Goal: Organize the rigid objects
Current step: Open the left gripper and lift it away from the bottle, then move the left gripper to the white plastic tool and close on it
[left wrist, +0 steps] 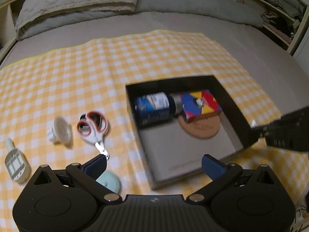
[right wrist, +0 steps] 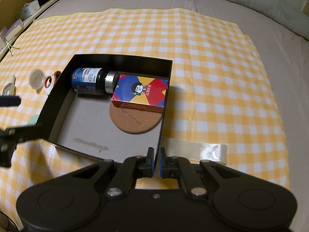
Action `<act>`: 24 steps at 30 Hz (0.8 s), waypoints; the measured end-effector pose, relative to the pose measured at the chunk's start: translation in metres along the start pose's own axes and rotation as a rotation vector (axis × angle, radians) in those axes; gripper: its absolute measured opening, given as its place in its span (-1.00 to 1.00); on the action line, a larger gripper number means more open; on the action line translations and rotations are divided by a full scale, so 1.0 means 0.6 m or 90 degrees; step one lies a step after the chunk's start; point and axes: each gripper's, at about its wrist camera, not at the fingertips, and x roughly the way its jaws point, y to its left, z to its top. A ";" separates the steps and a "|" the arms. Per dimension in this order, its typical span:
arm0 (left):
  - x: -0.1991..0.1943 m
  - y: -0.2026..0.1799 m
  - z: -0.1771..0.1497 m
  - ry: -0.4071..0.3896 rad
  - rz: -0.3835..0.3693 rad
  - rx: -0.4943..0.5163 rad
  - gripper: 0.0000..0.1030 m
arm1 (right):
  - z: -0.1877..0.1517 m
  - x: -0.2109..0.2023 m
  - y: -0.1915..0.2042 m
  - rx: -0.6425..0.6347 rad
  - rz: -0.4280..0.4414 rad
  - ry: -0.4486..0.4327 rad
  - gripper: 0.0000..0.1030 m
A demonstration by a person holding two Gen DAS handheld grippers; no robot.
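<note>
Two handheld grippers at work, one spread wide, one pinched.

We held our left gripper (left wrist: pixel 154 166) low with its blue-padded fingers (left wrist: pixel 96 165) splayed far apart and nothing between them. Our right gripper (right wrist: pixel 157 162) had its fingers drawn nearly together, clamped on the thin near-right wall of the black box (right wrist: pixel 164 104), one finger inside the wall and one outside.

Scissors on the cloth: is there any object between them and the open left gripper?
Nothing visible. The scissors lie just beyond the left gripper, blade tips near its left finger. The funnel sits further left, aside.
</note>
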 end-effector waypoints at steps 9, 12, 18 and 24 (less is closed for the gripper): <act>-0.020 0.048 -0.049 0.010 -0.006 -0.010 1.00 | -0.001 -0.002 0.008 -0.023 -0.020 -0.005 -0.90; -0.026 0.075 -0.060 0.011 0.001 -0.023 1.00 | -0.003 -0.001 0.012 -0.033 -0.026 -0.005 -0.90; -0.032 0.137 -0.068 0.004 0.033 -0.050 1.00 | -0.003 0.002 0.011 -0.035 -0.029 -0.002 -0.90; -0.035 0.202 -0.070 -0.004 0.074 -0.029 1.00 | -0.003 0.002 0.008 -0.026 -0.021 0.000 -0.89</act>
